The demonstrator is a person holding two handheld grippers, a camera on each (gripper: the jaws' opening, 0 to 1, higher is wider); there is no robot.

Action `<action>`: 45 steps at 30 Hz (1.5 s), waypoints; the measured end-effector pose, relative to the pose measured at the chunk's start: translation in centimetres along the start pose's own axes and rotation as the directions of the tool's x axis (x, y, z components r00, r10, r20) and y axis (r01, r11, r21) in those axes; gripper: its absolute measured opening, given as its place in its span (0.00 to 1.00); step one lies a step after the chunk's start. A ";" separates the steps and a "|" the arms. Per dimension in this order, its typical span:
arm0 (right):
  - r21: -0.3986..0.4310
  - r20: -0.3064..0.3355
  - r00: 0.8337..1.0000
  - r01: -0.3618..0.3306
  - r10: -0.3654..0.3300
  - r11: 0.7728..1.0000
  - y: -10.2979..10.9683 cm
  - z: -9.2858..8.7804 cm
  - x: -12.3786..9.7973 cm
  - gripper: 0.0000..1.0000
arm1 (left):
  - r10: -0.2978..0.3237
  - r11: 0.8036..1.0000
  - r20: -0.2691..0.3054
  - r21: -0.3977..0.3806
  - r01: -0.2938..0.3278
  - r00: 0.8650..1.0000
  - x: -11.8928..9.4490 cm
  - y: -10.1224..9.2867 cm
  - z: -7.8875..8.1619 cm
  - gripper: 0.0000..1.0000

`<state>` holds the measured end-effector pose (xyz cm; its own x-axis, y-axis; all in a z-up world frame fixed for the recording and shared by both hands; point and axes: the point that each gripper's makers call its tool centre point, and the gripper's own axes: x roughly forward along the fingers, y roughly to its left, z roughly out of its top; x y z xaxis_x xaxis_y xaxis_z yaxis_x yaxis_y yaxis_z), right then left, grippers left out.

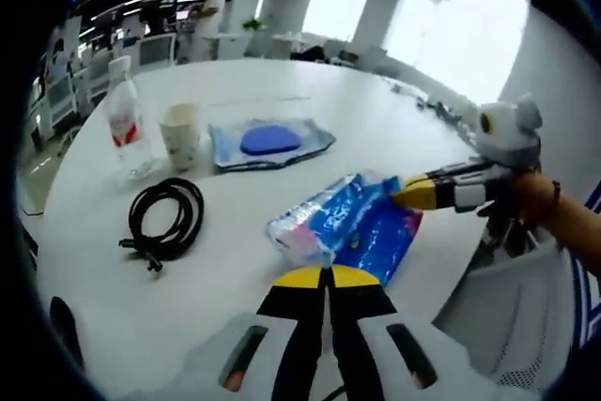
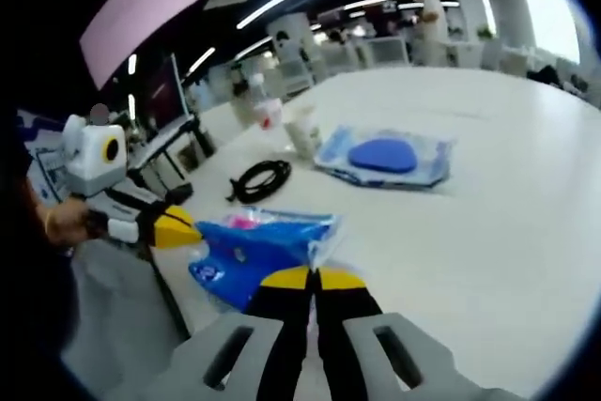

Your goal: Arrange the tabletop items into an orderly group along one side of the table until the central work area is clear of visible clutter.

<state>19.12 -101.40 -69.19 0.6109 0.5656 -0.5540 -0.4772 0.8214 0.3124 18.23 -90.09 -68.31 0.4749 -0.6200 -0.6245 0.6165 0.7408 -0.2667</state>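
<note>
A blue and pink plastic packet (image 1: 343,223) (image 2: 254,246) lies near the table's edge between the two grippers. In the left gripper view, my right gripper (image 1: 411,192) comes in from the right, and its yellow tips are shut on the packet's far corner. My left gripper (image 1: 329,277) has its jaws together, with the tips at the packet's near edge. The right gripper view has my right gripper (image 2: 315,279) at the bottom and my left gripper (image 2: 178,229) touching the packet's left end.
Further along the white table (image 1: 282,82) are a coiled black cable (image 1: 167,215) (image 2: 263,178), a paper cup (image 1: 180,135) (image 2: 302,129), a water bottle (image 1: 125,119) and a blue pouch (image 1: 270,143) (image 2: 385,157). A hand (image 1: 537,199) holds the right gripper. Chairs stand beyond the table.
</note>
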 end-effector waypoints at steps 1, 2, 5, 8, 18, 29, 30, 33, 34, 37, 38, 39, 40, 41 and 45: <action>-0.003 0.003 1.000 0.004 -0.004 1.000 -0.2 0.2 -0.3 0.00 | -0.002 1.000 0.003 0.004 0.002 1.000 0.2 -0.1 0.3 0.00; -0.004 0.006 1.000 0.008 -0.008 1.000 -0.4 0.3 -0.5 0.00 | -0.004 1.000 0.005 0.010 0.004 1.000 0.3 -0.2 0.5 0.00; -0.003 0.021 1.000 0.015 -0.015 1.000 -1.1 1.1 -1.3 0.00 | -0.011 1.000 0.013 0.020 0.011 1.000 0.5 -0.9 1.7 0.00; -0.005 0.027 0.999 0.027 -0.027 1.000 -1.7 1.7 -2.0 0.00 | -0.025 0.999 0.023 0.037 0.024 0.999 1.0 -1.3 2.6 0.00; -0.008 0.050 0.997 0.062 -0.062 0.998 -4.1 3.2 -3.7 0.00 | -0.055 0.995 0.028 0.081 0.052 0.998 2.8 -2.9 5.4 0.00; -0.003 0.069 0.994 0.084 -0.084 0.996 -6.7 4.6 -5.6 0.00 | -0.076 0.994 0.049 0.089 0.071 0.996 5.3 -4.3 8.0 0.00; 0.000 0.068 0.994 0.089 -0.088 0.996 -7.1 4.7 -5.8 0.00 | -0.080 0.993 0.050 0.087 0.075 0.996 5.6 -4.5 8.2 0.00; -0.005 0.075 0.992 0.103 -0.102 0.995 -7.9 5.0 -6.2 0.00 | -0.086 0.992 0.055 0.092 0.081 0.995 6.3 -5.0 8.8 0.00; -0.004 0.077 0.991 0.107 -0.106 0.994 -8.2 5.0 -6.3 0.00 | -0.088 0.992 0.059 0.097 0.082 0.994 6.6 -5.1 9.0 0.00; -0.003 0.083 0.989 0.124 -0.123 0.992 -9.1 5.2 -6.6 0.00 | -0.099 0.990 0.059 0.108 0.092 0.993 7.5 -5.5 9.8 0.00; -0.001 0.086 0.988 0.130 -0.129 0.992 -9.6 5.3 -6.7 0.00 | -0.101 0.989 0.058 0.114 0.094 0.993 7.7 -5.6 9.9 0.00; 0.008 0.089 0.987 0.137 -0.137 0.991 -10.0 5.4 -6.8 0.00 | -0.105 0.988 0.059 0.117 0.097 0.993 8.1 -5.8 10.2 0.00; 0.011 0.094 0.985 0.141 -0.142 0.990 -10.3 5.5 -6.9 0.00 | -0.106 0.988 0.060 0.120 0.098 0.993 8.3 -5.8 10.4 0.00; 0.014 0.098 0.984 0.147 -0.148 0.989 -10.6 5.6 -6.9 0.00 | -0.111 0.987 0.059 0.125 0.103 0.992 8.6 -6.0 10.7 0.00; 0.024 0.110 0.979 0.168 -0.169 0.986 -12.0 6.1 -7.0 0.00 | -0.116 0.985 0.062 0.134 0.107 0.991 9.9 -6.2 11.6 0.00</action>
<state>24.42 -114.81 -64.36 0.7489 0.4228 -0.5103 -0.3523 0.9062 0.2338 26.42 -103.77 -64.29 0.4385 -0.7167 -0.5423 0.7423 0.6290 -0.2311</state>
